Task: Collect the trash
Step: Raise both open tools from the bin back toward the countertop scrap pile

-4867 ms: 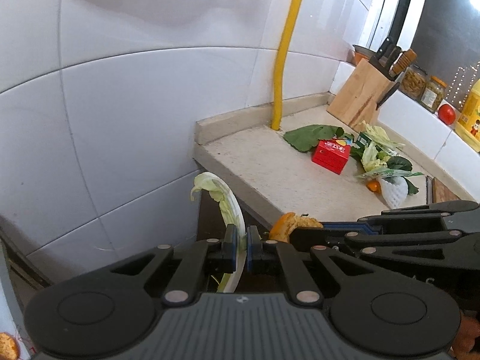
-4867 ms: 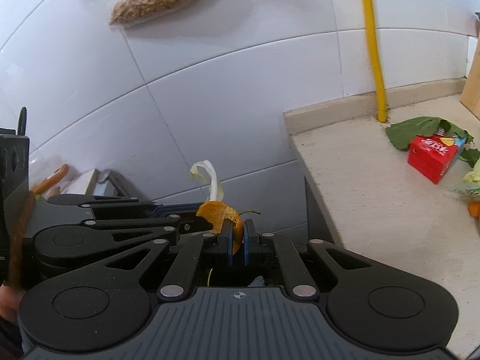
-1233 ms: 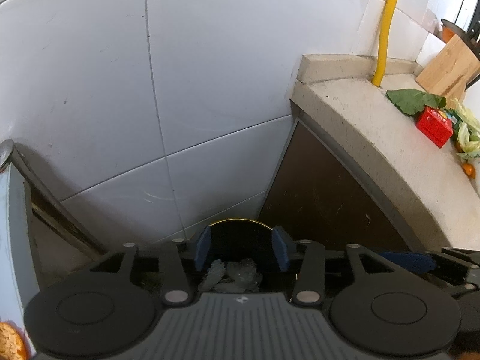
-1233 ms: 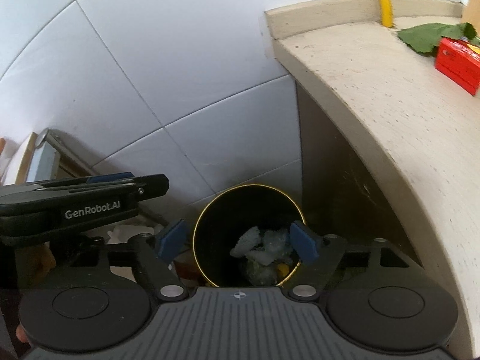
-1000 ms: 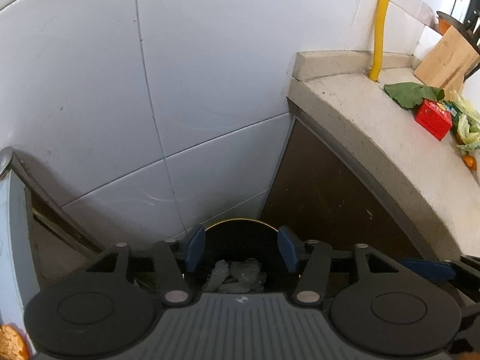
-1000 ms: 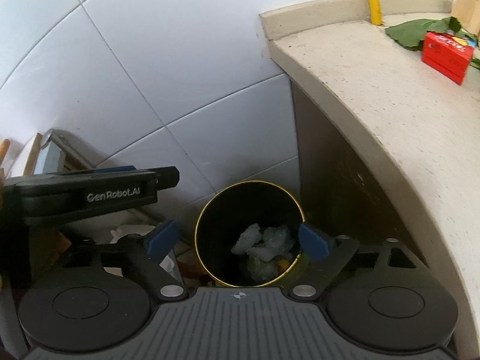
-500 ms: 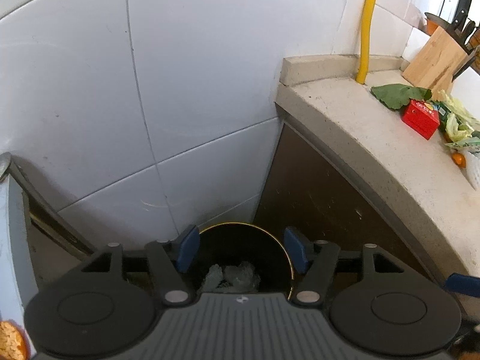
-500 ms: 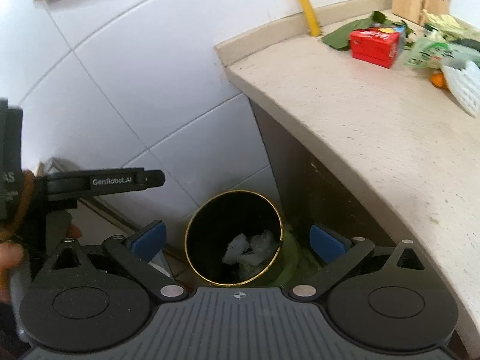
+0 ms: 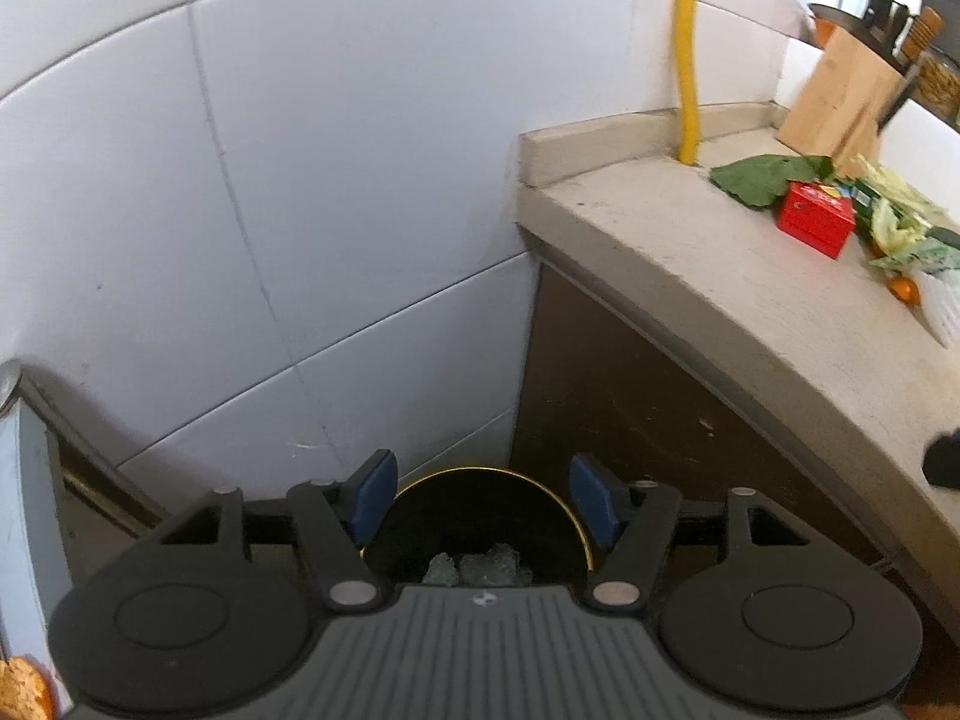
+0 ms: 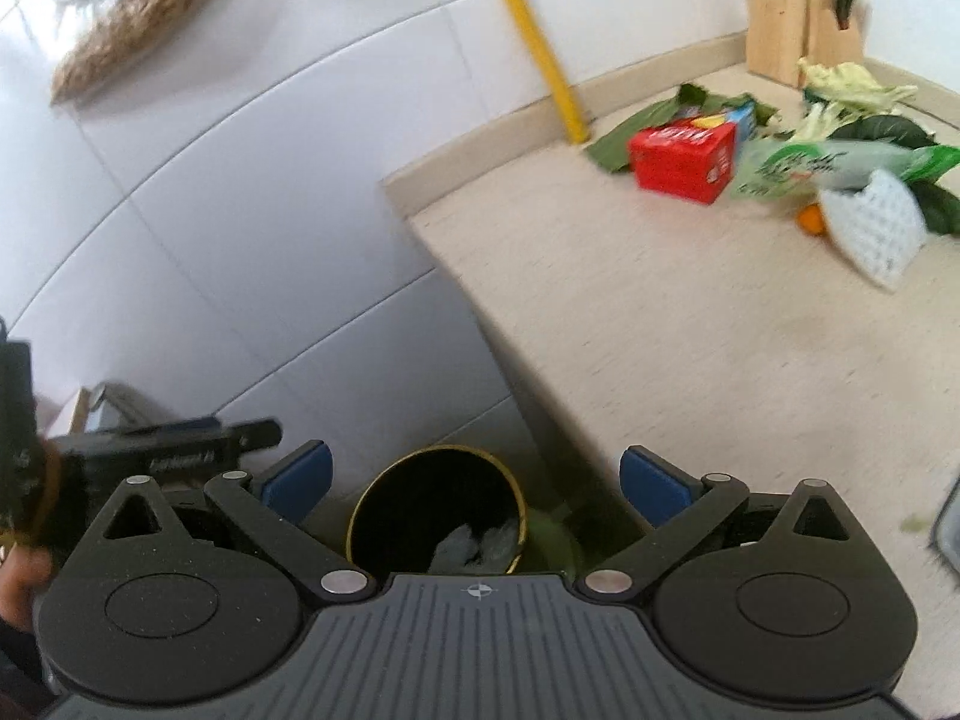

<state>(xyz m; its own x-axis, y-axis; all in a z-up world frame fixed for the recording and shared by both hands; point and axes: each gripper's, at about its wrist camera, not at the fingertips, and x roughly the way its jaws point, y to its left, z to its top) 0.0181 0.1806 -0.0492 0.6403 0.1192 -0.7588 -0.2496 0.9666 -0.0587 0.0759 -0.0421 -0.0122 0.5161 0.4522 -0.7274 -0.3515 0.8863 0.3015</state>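
Note:
A black bin with a gold rim [image 9: 480, 516] stands on the floor in the corner beside the counter, with crumpled white trash [image 9: 480, 567] inside. My left gripper [image 9: 483, 498] hangs open above it, nothing between its blue pads. My right gripper [image 10: 477, 478] is wide open and empty, over the same bin [image 10: 420, 498] and the counter's near corner. On the counter [image 10: 630, 312] lie a red box [image 10: 684, 162], a green leaf [image 9: 762, 177], a green packet [image 10: 828, 165], a white foam net [image 10: 876, 228] and an orange piece [image 10: 810, 219].
A yellow pipe [image 9: 689, 54] runs up the tiled wall at the counter's back. A wooden knife block [image 10: 780, 12] stands behind the trash. The brown cabinet side [image 9: 630, 396] flanks the bin. The left gripper's body [image 10: 162, 450] and a hand [image 10: 18, 582] show at the right view's left.
Both grippers earlier pinched trash, a cabbage leaf and an orange peel; now both are open and empty. Over the last second the right gripper swung up toward the counter, and both jaws widened.

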